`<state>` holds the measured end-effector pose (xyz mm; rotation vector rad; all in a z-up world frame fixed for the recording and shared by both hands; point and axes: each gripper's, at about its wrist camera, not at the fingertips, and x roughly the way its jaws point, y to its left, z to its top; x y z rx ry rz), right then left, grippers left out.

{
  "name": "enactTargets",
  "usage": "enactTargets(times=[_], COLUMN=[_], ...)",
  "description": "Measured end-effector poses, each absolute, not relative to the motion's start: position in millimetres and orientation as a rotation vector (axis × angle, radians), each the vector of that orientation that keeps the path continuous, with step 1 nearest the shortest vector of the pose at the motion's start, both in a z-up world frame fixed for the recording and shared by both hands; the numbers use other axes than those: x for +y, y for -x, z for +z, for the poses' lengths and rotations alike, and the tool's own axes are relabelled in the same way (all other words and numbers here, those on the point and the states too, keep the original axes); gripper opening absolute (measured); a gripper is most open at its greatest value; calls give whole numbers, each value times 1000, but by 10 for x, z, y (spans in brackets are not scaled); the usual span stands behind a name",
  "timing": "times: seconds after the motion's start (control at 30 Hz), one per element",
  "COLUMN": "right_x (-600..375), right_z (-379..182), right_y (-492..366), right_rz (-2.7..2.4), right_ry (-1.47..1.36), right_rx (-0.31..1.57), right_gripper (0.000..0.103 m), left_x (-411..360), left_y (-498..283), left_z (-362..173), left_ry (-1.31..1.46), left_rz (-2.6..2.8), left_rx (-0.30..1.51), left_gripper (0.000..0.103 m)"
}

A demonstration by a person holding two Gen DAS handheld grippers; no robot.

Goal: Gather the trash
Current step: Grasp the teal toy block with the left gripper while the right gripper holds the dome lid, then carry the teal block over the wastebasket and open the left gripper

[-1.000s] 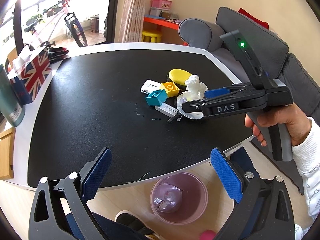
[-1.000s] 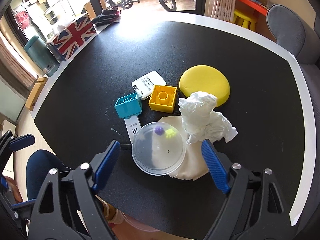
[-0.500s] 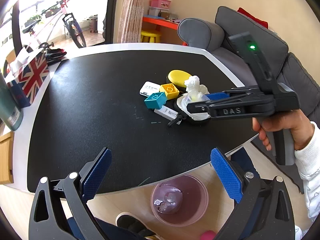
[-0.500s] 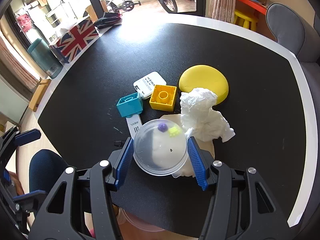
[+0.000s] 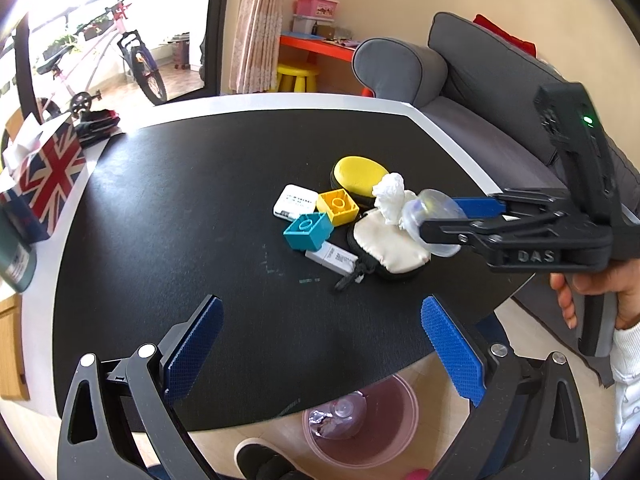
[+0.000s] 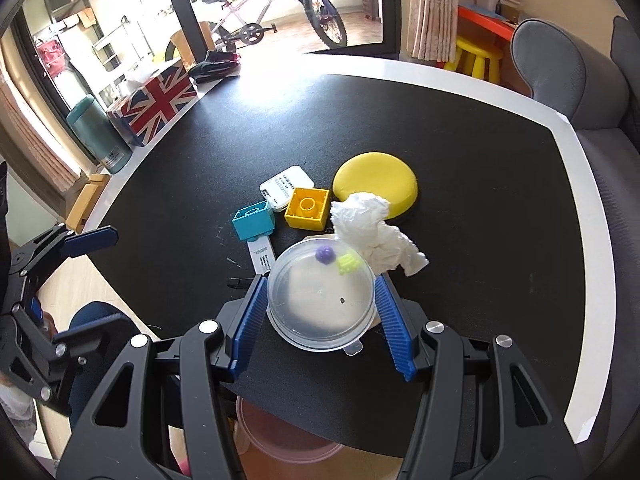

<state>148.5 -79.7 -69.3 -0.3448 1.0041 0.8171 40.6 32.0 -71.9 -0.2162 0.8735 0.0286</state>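
Our right gripper (image 6: 320,312) has its blue fingers (image 6: 250,320) clamped on a clear plastic lid (image 6: 322,294), lifted off the tabletop (image 6: 480,208) above a cream pouch (image 5: 386,240). Our left gripper (image 5: 320,360) is spread wide with nothing between its fingers (image 5: 192,346), hanging over the near tabletop edge.

Crumpled white tissue (image 6: 372,236) sits just beyond the lid, touching the pouch. Past it a yellow round pad (image 6: 376,180), yellow block (image 6: 307,208), teal block (image 6: 253,222), white card (image 6: 286,186) and a white label strip (image 5: 332,256) are all bunched close together mid-table.

We see wide bare black surface left of and behind the cluster, and a bare strip in front; the white rim runs round the far and right sides.

Below the near edge on the floor, a pink bin (image 5: 360,424) holds some scraps. A Union Jack tissue box (image 6: 154,100) and green flask (image 6: 100,136) stand at the left rim. Grey sofa (image 5: 500,92) to the right, bicycle (image 6: 276,0) by the window.
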Motion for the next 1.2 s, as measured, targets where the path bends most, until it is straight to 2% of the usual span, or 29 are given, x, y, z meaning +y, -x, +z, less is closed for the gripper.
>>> enactTargets(times=[0.8, 0.87, 0.93, 1.0, 1.07, 1.1, 1.13, 1.2], right_x=[-1226, -1245, -1257, -1253, -1247, -1247, -1246, -1238], right_z=[-751, -760, -768, -776, -779, -782, -782, -780], right_y=[-1516, -1524, -1531, -1536, -1538, -1538, -1540, -1538], right_rz=[768, 764, 763, 761, 762, 762, 763, 765], right_ry=[296, 293, 290, 289, 287, 287, 287, 288], right_rx=[1024, 1026, 1028, 1030, 1030, 1030, 1031, 1030], right_gripper=[55, 55, 55, 55, 55, 55, 55, 55], left_x=[551, 563, 577, 581, 587, 589, 592, 586], left_y=[-1371, -1418, -1461, -1501, -1526, -1532, -1535, -1530], left_z=[-1065, -1112, -1159, -1208, -1256, -1273, -1286, -1281], left_ry=[296, 311, 329, 342, 346, 347, 346, 344], left_rz=[1, 4, 1, -5, -6, -2, 2, -1], left_rx=[1020, 1027, 1044, 1059, 1072, 1080, 1086, 1080], left_gripper=[95, 90, 77, 72, 61, 48, 44, 44])
